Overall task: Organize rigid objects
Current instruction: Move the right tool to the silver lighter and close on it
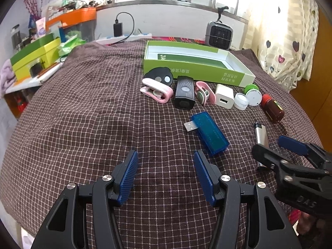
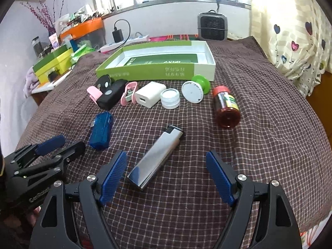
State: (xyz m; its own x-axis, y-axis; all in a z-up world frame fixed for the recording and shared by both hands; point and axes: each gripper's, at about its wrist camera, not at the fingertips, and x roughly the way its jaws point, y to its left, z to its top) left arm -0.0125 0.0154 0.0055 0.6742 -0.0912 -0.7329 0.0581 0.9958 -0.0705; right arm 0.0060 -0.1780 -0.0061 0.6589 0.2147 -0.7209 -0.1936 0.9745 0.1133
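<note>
A silver lighter [image 2: 154,157] lies on the checked cloth between the open fingers of my right gripper [image 2: 166,157], touching neither; it also shows in the left wrist view [image 1: 261,138]. A blue USB stick [image 1: 208,132] lies just ahead and right of my open, empty left gripper [image 1: 166,157], and shows in the right wrist view [image 2: 101,131]. A row of small objects lies before an open green box [image 1: 207,73]: pink clips [image 1: 156,91], black device [image 1: 184,95], white charger [image 2: 150,94], white jar [image 2: 170,98], green-white lid [image 2: 196,90], red bottle [image 2: 226,108].
A grey heater [image 2: 212,28] stands behind the box. A side table at the left holds green boxes [image 1: 35,58] and an orange-lidded bin [image 1: 78,20]. A power strip with charger [image 1: 118,30] lies at the back. A curtain [image 2: 294,37] hangs at the right.
</note>
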